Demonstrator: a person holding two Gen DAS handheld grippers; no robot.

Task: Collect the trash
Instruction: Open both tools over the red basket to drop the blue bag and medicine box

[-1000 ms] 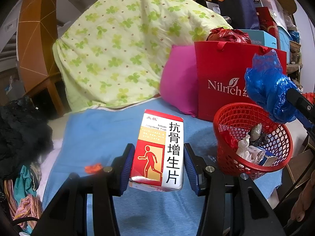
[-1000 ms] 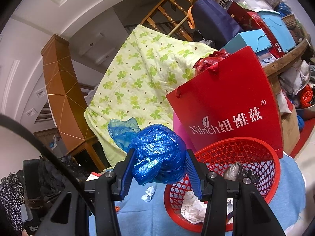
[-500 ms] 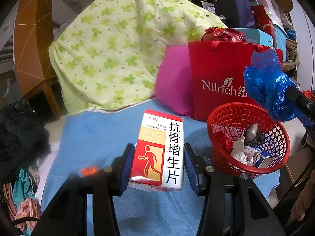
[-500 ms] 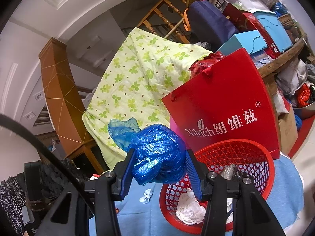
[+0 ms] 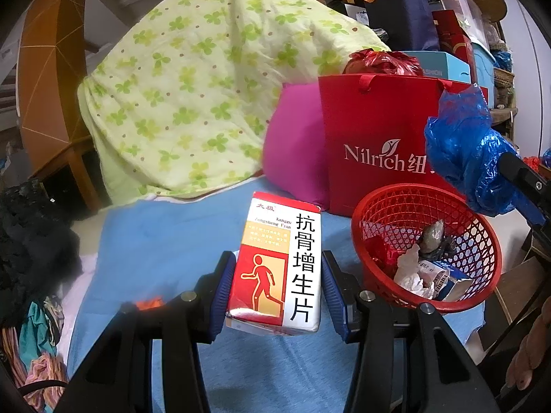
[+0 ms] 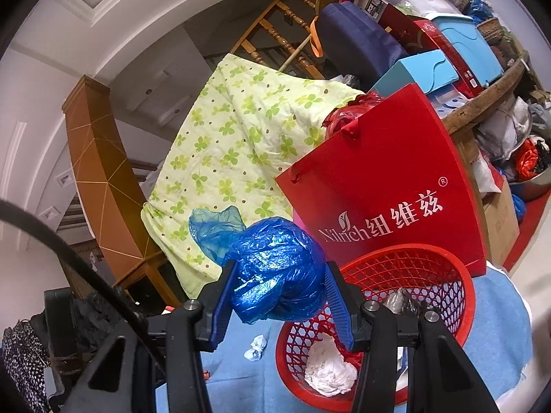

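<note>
Carry-to-bin step of trash collection, both tools loaded. The left tool (image 5: 275,289) is clamped on a red-and-white medicine box (image 5: 277,265), one pad on each long side face; the box hangs above the blue cloth (image 5: 165,241) covering the bed, just left of and nearer than the red mesh basket (image 5: 427,247). The right tool (image 6: 277,297) is closed around a crumpled blue plastic bag (image 6: 275,272), held at the basket's left rim, partly over the cloth.

The basket already holds white tissue, a small carton and dark scraps, and stands in front of the red paper bag (image 5: 382,144).

Orientation: the box's long axis runs away from the left tool, its far end tipped upward, printed face up; the crumpled bag has no clear axis, a loose tail trailing to the left.

Judged next move: each tool must travel rightward until its load is inside the rim, then release. A white paper scrap (image 6: 256,347) lies uncollected on the cloth.
</note>
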